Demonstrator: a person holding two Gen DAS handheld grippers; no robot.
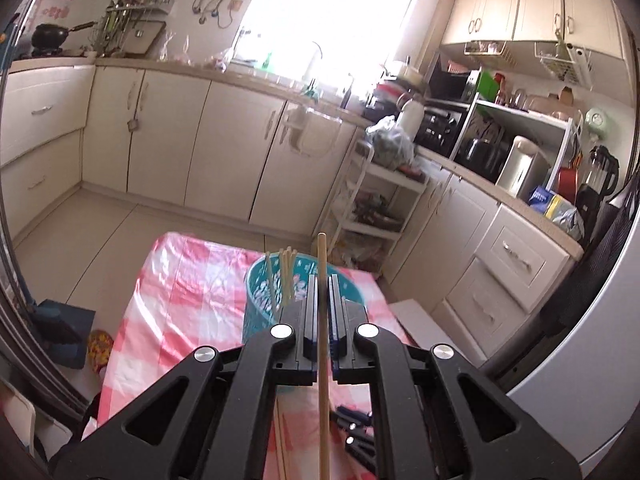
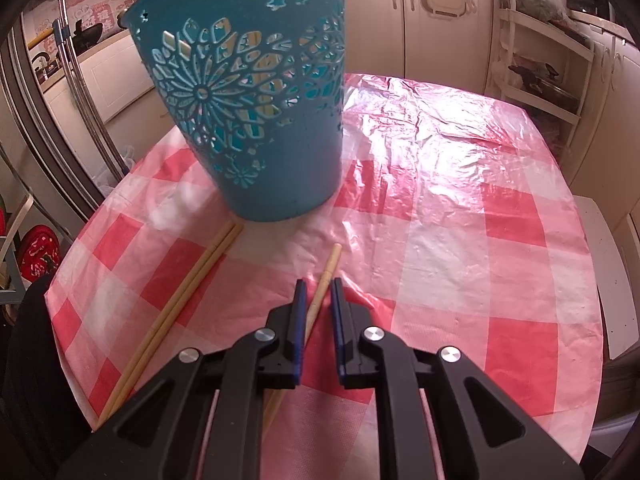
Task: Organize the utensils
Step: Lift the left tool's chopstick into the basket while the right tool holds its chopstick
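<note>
Pink and white checks covered the worktop (image 2: 440,208) in a kitchen with cream cupboards (image 1: 168,132). My left gripper (image 1: 323,280) was up above the worktop, and its jaws were closed tight on one wooden chopstick (image 1: 322,256). I saw the blue cup (image 2: 256,92) with flower holes standing on the cloth, with a few sticks (image 1: 285,276) already inside it. My right gripper (image 2: 319,284) pointed down at a single chopstick (image 2: 326,276) lying between its jaws, which stood a little apart and did not seem to pinch it. Two more chopsticks (image 2: 188,284) lay side by side near the cup
</note>
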